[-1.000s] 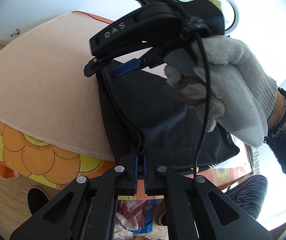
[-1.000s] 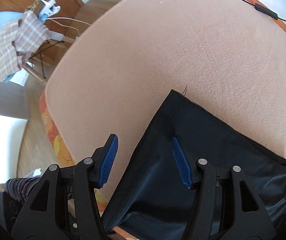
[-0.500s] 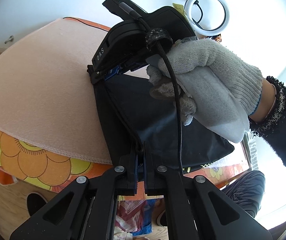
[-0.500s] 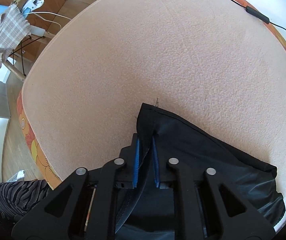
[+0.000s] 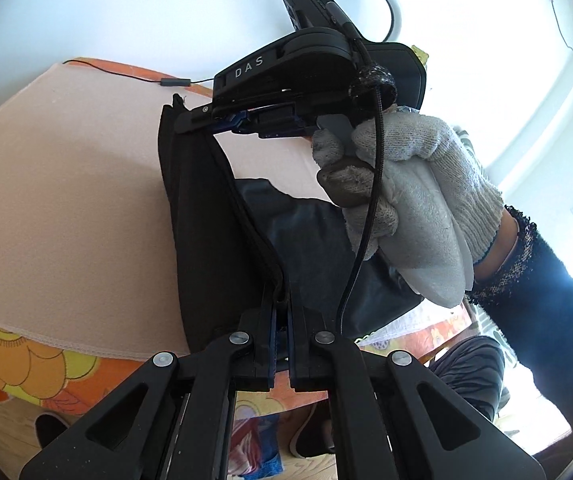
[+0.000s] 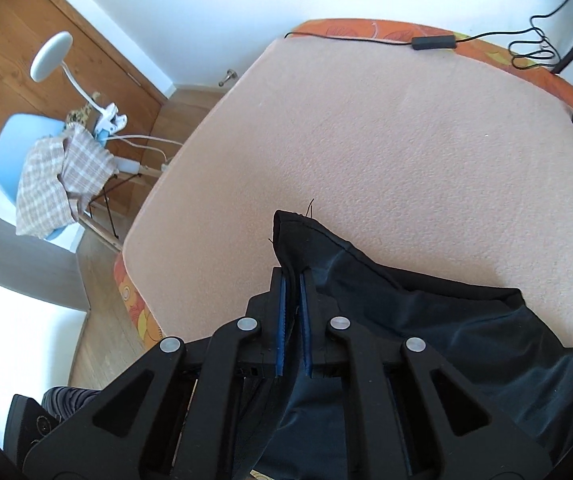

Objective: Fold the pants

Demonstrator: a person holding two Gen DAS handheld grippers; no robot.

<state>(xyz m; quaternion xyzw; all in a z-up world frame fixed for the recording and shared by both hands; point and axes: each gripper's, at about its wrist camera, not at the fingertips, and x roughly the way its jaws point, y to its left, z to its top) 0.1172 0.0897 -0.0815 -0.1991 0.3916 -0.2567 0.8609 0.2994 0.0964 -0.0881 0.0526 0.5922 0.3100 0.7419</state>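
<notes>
The black pants (image 5: 206,216) lie on a peach blanket (image 5: 66,200) over the table. My left gripper (image 5: 280,300) is shut on the near edge of the pants. My right gripper (image 6: 291,280) is shut on a far corner of the pants (image 6: 426,320) and lifts that corner off the blanket. In the left wrist view the right gripper (image 5: 222,120), held by a gloved hand (image 5: 406,196), pinches the raised edge, which stretches taut between both grippers.
A black cable with an inline switch (image 6: 432,42) lies along the far edge of the blanket. An orange flowered cloth (image 5: 26,364) hangs below the blanket. A blue chair with a checked cloth (image 6: 50,172) and a white lamp (image 6: 52,60) stand on the floor to the left.
My right gripper closed on the far corner of the pants and lifted it. The edge now stretches between both grippers. The left gripper kept its hold.
</notes>
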